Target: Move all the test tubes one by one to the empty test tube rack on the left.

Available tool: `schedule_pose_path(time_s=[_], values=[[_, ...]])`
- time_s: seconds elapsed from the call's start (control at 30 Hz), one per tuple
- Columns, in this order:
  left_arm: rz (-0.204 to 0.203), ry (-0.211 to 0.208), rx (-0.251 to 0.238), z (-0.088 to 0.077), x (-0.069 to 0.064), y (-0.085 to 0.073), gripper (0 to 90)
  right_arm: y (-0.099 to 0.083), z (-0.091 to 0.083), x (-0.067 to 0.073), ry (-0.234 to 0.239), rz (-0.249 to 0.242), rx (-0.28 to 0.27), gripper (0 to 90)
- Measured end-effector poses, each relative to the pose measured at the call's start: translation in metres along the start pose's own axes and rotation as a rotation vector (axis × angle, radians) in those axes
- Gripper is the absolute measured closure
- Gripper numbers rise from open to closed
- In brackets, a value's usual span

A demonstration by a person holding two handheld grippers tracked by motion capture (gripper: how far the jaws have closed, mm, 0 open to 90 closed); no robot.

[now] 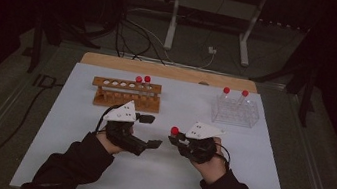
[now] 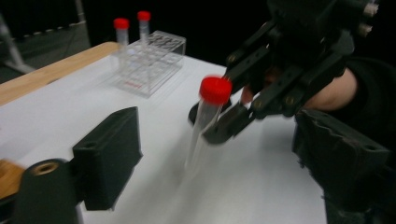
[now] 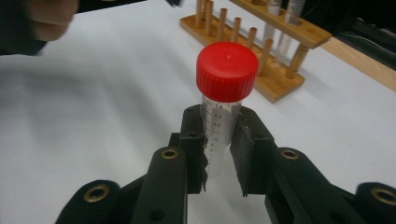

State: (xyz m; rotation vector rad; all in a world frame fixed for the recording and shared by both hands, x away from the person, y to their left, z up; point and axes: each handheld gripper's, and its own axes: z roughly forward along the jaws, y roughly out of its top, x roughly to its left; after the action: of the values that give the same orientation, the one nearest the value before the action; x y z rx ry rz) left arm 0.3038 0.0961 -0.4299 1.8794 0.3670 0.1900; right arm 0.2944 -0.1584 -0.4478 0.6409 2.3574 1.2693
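The red-capped tube (image 3: 219,116) stands upright at the middle of the right gripper view, clamped between the jaws of the right gripper (image 3: 218,154) just under its cap; in the high view its red cap shows a little below and right of the frame's centre, above the white mat (image 1: 70,161). The left gripper (image 1: 151,131), left of centre in the high view, has its jaws parted with nothing between them, and it faces the tube. This looks like a hand-over or a carry between racks: the wooden rack (image 1: 127,94) in the upper left holds two capped tubes, the clear rack (image 1: 235,112) in the upper right two more. Next, I judge, the left jaws need to line up around the tube's bare lower body before closing.
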Motion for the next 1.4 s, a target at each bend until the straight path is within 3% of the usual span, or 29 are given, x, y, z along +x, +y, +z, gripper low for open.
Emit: schedule_pose_path(time_s=[0.13, 0.3, 0.8, 1.07, 1.4], values=[[0.020, -0.015, -0.005, 0.007, -0.002, 0.004, 27.7, 0.000, 0.002, 0.003, 0.015, -0.002, 0.002, 74.6], [0.032, 0.022, 0.006, 0.016, -0.004, 0.008, 38.7, 0.001, 0.003, 0.006, 0.029, -0.003, 0.003, 74.5], [0.076, 0.021, 0.047, 0.036, -0.008, 0.010, 68.8, 0.001, 0.001, 0.007, 0.037, 0.006, -0.006, 74.5], [0.119, 0.047, 0.038, 0.036, -0.010, 0.011, 71.8, 0.001, 0.000, 0.005, 0.037, 0.013, -0.013, 74.0], [0.091, 0.092, 0.027, 0.020, 0.001, 0.013, 72.0, 0.001, -0.005, 0.004, 0.014, 0.013, -0.035, 56.9]])
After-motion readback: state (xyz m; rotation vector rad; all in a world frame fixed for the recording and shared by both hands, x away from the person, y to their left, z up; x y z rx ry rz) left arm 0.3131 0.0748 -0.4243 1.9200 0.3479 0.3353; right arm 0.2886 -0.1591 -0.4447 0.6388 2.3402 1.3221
